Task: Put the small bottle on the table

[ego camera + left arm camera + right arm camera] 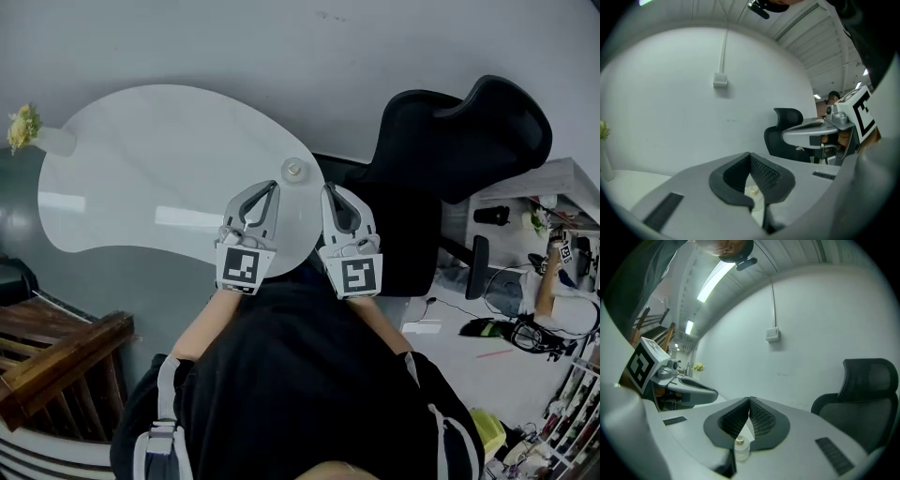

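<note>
A: Walls and light?
B: Pale wall [281,37], one small box [720,80] mounted on it; strip light [715,280] overhead.
A: Furniture?
B: White curved worktop [112,187]; black office chair [469,131] beside it; dark wooden boards [56,352] on the grey floor [141,281].

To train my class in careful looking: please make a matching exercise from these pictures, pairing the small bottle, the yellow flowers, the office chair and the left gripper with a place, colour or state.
Things
1. small bottle
2. yellow flowers
3. office chair
4. left gripper

Place, colour or state
A. at the left end of the white table
B. fingers shut, empty
C. black, to the right of the table
D. upright near the table's right edge

Pairs: 1-D, 2-A, 3-C, 4-B
</note>
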